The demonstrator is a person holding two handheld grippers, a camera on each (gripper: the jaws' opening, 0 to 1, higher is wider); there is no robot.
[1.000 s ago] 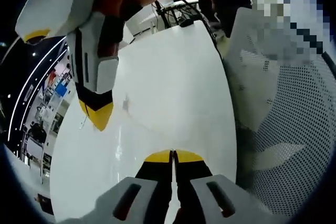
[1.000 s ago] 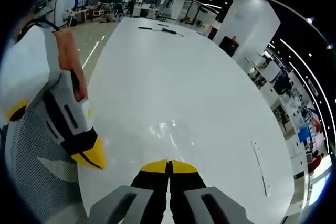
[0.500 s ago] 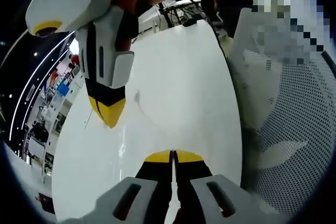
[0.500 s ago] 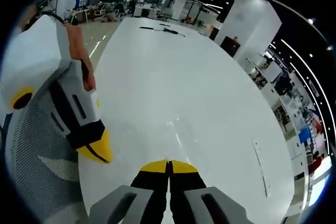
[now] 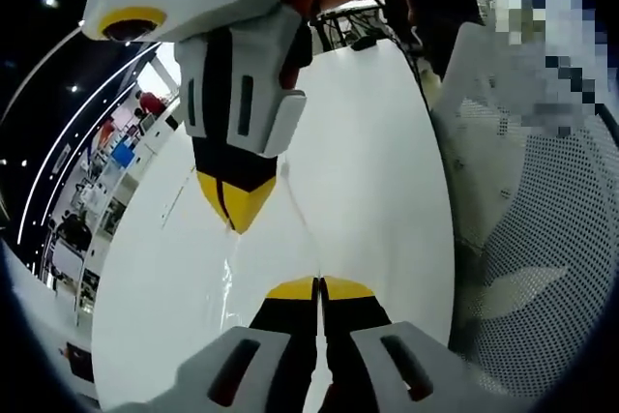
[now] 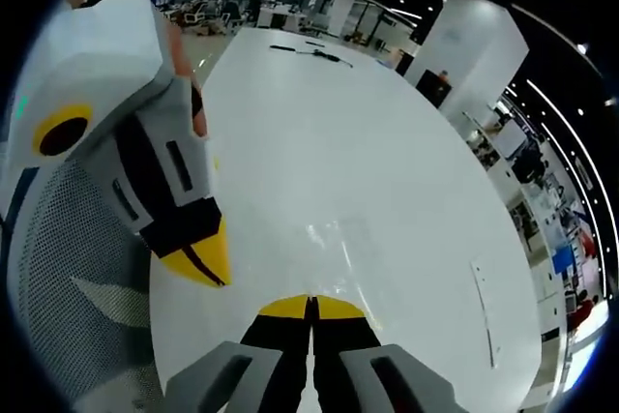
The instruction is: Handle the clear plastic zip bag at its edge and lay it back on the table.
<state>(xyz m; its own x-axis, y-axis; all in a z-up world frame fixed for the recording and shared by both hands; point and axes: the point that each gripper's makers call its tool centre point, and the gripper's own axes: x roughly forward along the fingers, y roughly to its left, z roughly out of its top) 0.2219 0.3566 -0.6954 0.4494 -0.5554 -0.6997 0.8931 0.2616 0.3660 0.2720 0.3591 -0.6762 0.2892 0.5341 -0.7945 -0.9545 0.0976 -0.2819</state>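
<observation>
In the left gripper view, the left gripper (image 5: 318, 287) has its yellow-tipped black jaws pressed together, a thin clear film edge of the clear plastic zip bag (image 5: 253, 239) caught between them. The bag hangs over the glossy white desk (image 5: 377, 162), stretched toward the right gripper (image 5: 235, 218), whose jaws are also closed on it. In the right gripper view, the right gripper (image 6: 311, 307) is closed; the left gripper (image 6: 205, 264) is just beside it. A white perforated mesh chair (image 5: 542, 268) stands beside the desk.
</observation>
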